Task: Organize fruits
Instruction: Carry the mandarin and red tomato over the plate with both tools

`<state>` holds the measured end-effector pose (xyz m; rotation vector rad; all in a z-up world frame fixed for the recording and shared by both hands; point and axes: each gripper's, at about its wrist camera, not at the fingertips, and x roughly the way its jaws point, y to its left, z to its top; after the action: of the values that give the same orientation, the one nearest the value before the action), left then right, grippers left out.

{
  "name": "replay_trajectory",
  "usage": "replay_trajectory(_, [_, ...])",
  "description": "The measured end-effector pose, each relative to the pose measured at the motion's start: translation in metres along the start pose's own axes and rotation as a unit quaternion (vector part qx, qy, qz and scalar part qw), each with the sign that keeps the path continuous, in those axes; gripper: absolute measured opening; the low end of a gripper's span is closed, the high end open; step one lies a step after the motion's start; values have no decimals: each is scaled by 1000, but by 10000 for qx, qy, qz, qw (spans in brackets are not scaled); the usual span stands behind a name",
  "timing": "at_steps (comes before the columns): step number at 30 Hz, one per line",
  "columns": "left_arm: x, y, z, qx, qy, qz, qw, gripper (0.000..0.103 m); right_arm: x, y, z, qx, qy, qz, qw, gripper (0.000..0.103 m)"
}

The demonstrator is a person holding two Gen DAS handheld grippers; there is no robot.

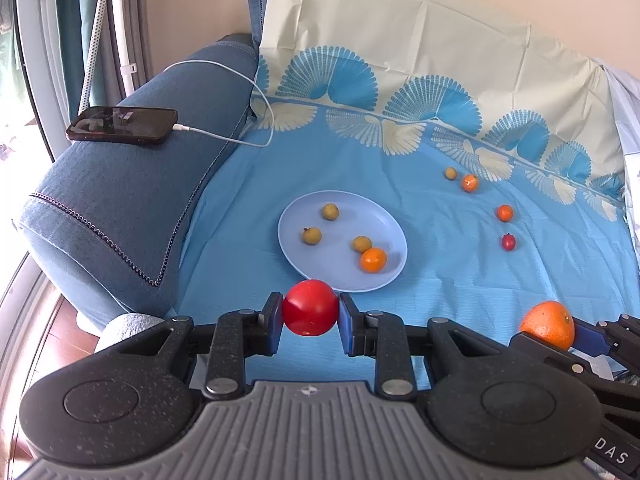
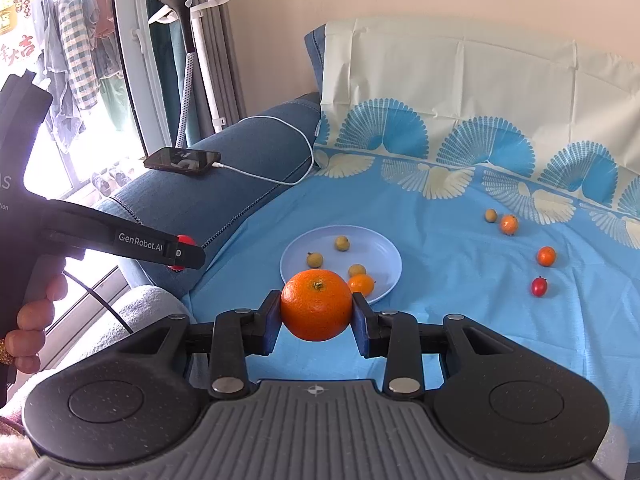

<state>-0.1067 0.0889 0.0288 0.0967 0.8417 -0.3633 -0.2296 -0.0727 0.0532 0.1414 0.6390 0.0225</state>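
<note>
I have a fruit in each tool: my left gripper [image 1: 311, 307] is clamped on a red tomato [image 1: 310, 306], its pads pressed against both sides, and my right gripper [image 2: 316, 311] is closed the same way on a big orange [image 2: 316, 305]. Both fruits hang clear of the blue sheet [image 1: 460, 280], just short of the near rim of the pale blue plate [image 1: 292, 216], which I take to be where everything is meant to be gathered; holding them across the middle, side to side, keeps round things from rolling out. On the plate I count four pieces: three small greenish-brown round fruits [image 1: 330, 211] and one small orange one [image 1: 374, 260] touching the nearest of them. Four more lie loose on the sheet, well off to the right of the plate: one greenish-brown fruit [image 1: 451, 173], two small orange ones [image 1: 469, 183], the first just beside that brown one, and one little red oval tomato [image 1: 508, 241]. That makes ten fruits in all, two in my grip. A phone [image 1: 122, 125] on a white cable [image 1: 224, 136] rests on the sofa arm, away from the work. My guess is the plate takes these two next, though the big orange will crowd it.
</note>
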Motion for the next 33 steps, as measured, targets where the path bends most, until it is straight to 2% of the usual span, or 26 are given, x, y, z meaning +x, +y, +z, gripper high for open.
replay_trajectory(18, [47,4,28,-127,262,102,9995,32,51,-20,15,160,282,-14,9995,38])
replay_trajectory(33, [122,5,72,-94,423,161,9989,32,127,-47,37,272,440,-103,9986,38])
